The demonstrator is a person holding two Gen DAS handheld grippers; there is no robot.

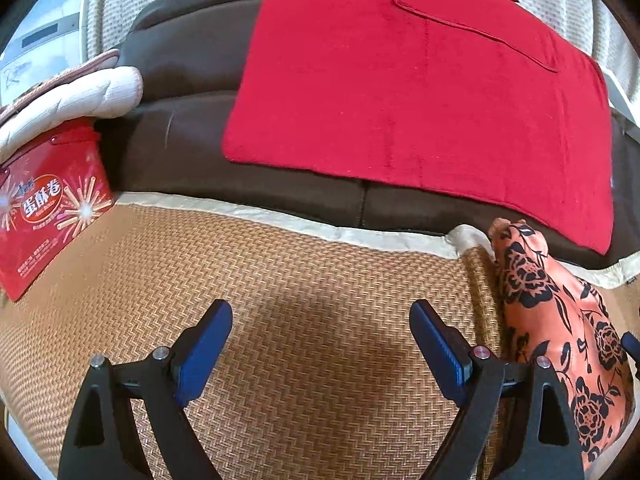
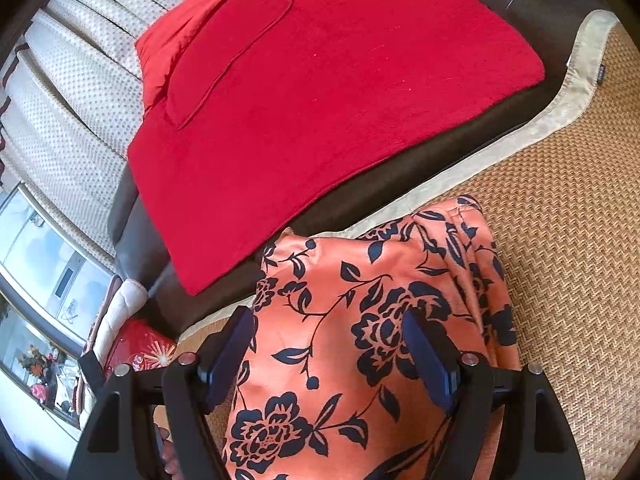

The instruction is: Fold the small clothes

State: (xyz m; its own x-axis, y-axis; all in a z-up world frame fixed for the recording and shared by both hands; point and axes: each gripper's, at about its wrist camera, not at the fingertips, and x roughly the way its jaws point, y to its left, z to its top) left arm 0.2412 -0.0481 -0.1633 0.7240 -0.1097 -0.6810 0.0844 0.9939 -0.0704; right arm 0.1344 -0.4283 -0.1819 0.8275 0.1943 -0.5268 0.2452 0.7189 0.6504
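The orange floral garment (image 2: 352, 320) lies on the woven mat (image 2: 568, 264), its far end reaching the mat's pale border (image 2: 472, 168) and just beside the red towel (image 2: 320, 120) spread on the dark cushion (image 2: 136, 232); it looks thin, satiny and very light (the sheen suggests it will slide between smooth pads), so it should drape and slump rather than hold a crease; a pinch near a hem or corner, where the cloth lies doubled, seems the safer hold.

The right gripper (image 2: 332, 356) hovers over the garment with its jaws spread wide, one finger on either side of the cloth's middle, and whether either touches it I cannot tell; nothing is clamped. The left gripper (image 1: 320, 348) is likewise spread and empty, above bare mat, with the garment's bunched edge (image 1: 560, 320) just to its right.

For room: the mat is open in front of the left gripper and to the right of the garment in the right wrist view, good ground for laying a fold flat; the red snack box (image 1: 48, 208) and the white quilted cushion (image 1: 72, 100) crowd the far left, and the cushion's raised edge bounds the far side; the pleated right side of the garment may snag a finger.
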